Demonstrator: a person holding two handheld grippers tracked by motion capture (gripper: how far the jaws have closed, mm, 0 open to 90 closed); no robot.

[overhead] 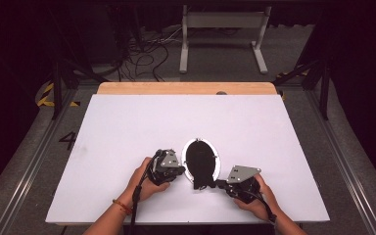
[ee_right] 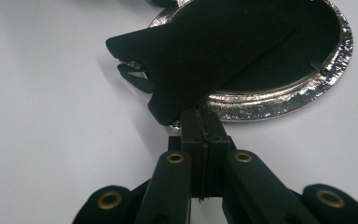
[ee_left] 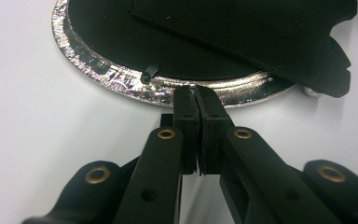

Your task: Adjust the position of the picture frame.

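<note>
An oval picture frame (overhead: 201, 155) lies face down on the white table (overhead: 127, 132), near its front edge. It has a shiny silver rim (ee_left: 121, 79) and a black backing (ee_right: 279, 51). A black easel stand (ee_right: 191, 56) lies across the back and sticks out past the near end. My left gripper (overhead: 182, 170) is shut with nothing visible between its fingers, and its tips (ee_left: 196, 91) sit right at the rim's left side. My right gripper (overhead: 219, 183) is also shut, its tips (ee_right: 201, 114) at the rim just under the stand's lower corner. A small black turn clip (ee_left: 149, 72) sits on the rim.
The white table has a wooden strip (overhead: 186, 88) along its far edge. Beyond it the floor holds cables (overhead: 147, 54) and a grey table base (overhead: 223, 29). A person's hands and forearms come in from the near edge.
</note>
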